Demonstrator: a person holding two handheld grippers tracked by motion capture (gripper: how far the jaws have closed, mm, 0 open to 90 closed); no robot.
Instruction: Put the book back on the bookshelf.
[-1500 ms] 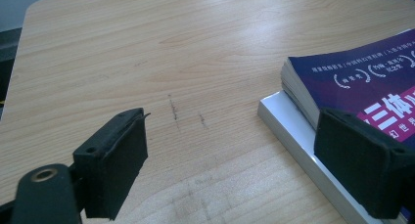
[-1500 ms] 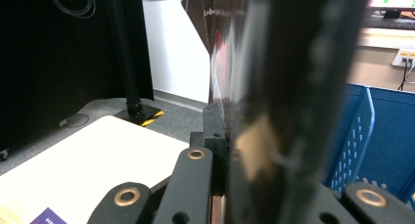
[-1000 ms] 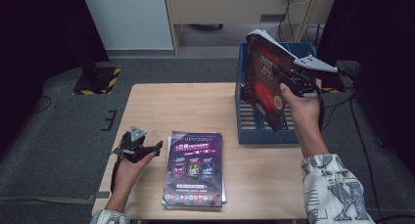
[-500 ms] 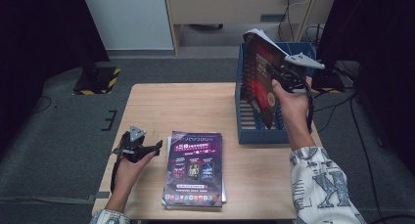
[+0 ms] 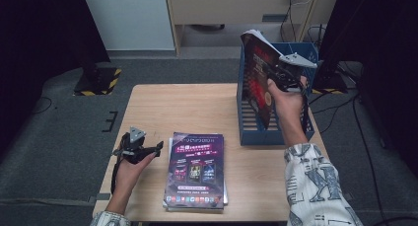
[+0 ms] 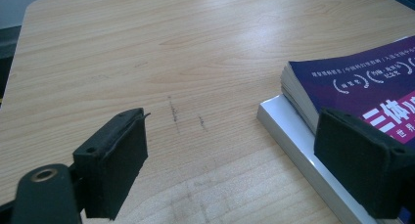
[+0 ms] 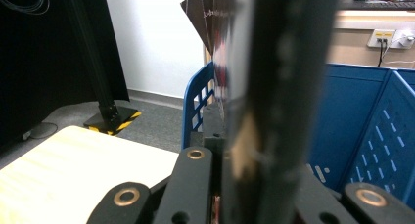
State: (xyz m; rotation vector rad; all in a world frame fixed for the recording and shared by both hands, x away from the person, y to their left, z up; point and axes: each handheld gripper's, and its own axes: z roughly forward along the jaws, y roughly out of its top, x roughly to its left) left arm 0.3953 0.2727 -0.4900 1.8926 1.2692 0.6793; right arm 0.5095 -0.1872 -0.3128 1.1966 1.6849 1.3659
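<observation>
While I watch: two grippers, one blue bin (image 5: 251, 130), two stacked books (image 5: 196, 169) | my right gripper (image 5: 276, 75) clamps one dark red-covered book (image 5: 257, 80), upright | left gripper (image 5: 148, 151) gapes, empty.

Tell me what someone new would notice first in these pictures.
First, the dark red book held upright over the blue rack at the table's far right, clamped in the right gripper. Next, the purple book lying flat on a small stack near the front edge of the table. Beside it on the left, the left gripper rests with its jaws open and nothing between them.
</observation>
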